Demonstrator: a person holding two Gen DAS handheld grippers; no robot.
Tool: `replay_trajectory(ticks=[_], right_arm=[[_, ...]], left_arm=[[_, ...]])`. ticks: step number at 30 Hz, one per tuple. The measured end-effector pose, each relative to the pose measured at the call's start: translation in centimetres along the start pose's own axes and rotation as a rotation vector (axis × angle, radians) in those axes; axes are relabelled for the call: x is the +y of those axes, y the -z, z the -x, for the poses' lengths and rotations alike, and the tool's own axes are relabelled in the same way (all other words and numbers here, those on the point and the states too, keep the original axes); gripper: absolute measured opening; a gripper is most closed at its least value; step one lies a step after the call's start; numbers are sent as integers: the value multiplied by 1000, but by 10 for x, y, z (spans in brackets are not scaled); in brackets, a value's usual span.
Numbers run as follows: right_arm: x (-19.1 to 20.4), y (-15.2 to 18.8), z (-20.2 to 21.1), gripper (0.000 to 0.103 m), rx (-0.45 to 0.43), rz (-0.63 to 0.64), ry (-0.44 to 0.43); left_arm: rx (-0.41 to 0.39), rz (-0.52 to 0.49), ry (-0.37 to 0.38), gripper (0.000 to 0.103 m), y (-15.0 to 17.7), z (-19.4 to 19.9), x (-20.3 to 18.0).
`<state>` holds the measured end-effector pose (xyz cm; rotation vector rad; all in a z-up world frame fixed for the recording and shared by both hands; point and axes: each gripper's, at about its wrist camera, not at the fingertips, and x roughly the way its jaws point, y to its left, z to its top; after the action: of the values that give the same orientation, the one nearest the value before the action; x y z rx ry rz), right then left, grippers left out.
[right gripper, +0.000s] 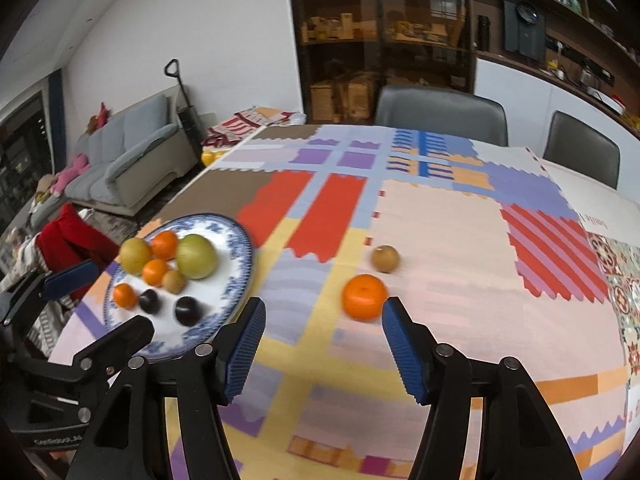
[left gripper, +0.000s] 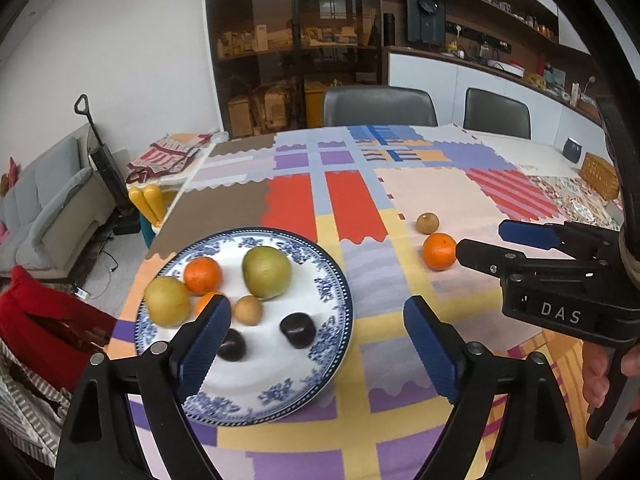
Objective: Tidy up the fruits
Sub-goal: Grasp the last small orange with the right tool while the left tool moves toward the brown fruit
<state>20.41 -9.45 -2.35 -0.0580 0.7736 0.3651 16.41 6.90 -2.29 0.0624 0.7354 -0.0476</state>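
Home dining rm, sofa (right gripper: 132, 152), chairs (left gripper: 380, 106), pantry shelves (left gripper: 296, 40), patchwork tablecloth (left gripper: 432, 184)

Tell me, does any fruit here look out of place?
Yes. An orange and a small brown fruit sit loose on the tablecloth, apart from the blue-patterned plate holding the other fruit. The open right gripper points at the orange.

Bright, fisheye-warped, right view blurred

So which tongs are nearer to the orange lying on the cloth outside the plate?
Right. The right tongs are open, just short of the loose orange. The left tongs are open too, beside the plate, farther from that orange.
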Motion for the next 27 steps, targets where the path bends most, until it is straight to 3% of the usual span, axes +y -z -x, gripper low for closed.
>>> replay_trajectory(ticks=[8, 20, 23, 27], right_arm=[[-27, 1, -33, 61, 58, -63, 15], [-31, -1, -73, 60, 110, -59, -4], [-29, -1, -79, 50, 117, -47, 3], [-30, 0, -86, 45, 130, -37, 2]], left_arm=[[60, 4, -9, 88, -10, -38, -8], [93, -1, -38, 88, -22, -65, -7], [100, -5, -42, 88, -22, -69, -8], [108, -14, -45, 88, -22, -72, -11]])
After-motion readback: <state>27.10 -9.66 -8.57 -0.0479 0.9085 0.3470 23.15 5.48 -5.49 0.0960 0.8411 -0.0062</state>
